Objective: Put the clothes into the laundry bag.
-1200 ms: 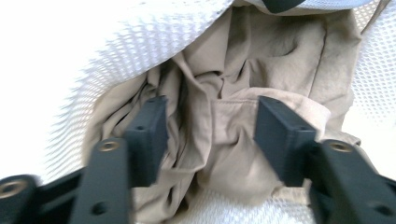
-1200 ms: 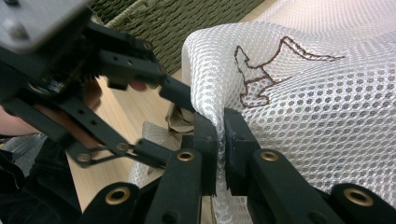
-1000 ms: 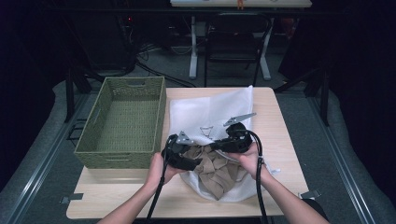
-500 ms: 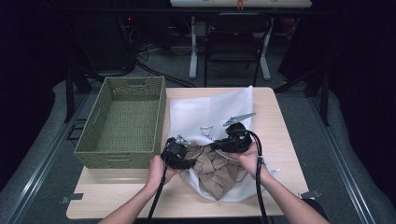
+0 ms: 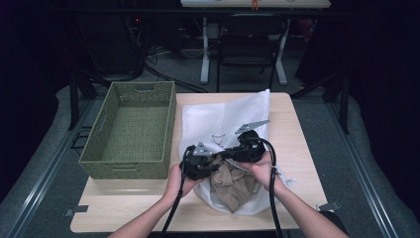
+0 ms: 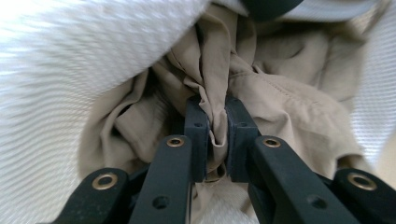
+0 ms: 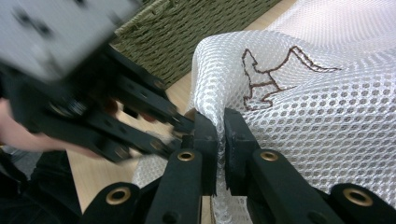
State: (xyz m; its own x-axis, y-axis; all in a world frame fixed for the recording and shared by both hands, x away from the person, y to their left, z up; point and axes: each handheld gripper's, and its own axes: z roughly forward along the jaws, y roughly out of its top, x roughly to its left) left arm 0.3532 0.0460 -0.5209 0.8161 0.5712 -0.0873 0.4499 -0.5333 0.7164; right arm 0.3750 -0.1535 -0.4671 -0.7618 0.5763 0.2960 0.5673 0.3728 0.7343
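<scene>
Left gripper view: my left hand-held gripper (image 6: 215, 135) pinches the tan garment (image 6: 280, 107) at the mesh bag (image 7: 327, 116) mouth on the counter (image 5: 297, 129); the right hand-held gripper (image 7: 220, 140) clamps the bag's edge. Next, I judge, pull them apart.

White mesh bag (image 7: 327, 107) (brown outline motif), seemingly beige garment (image 6: 280, 93).
</scene>
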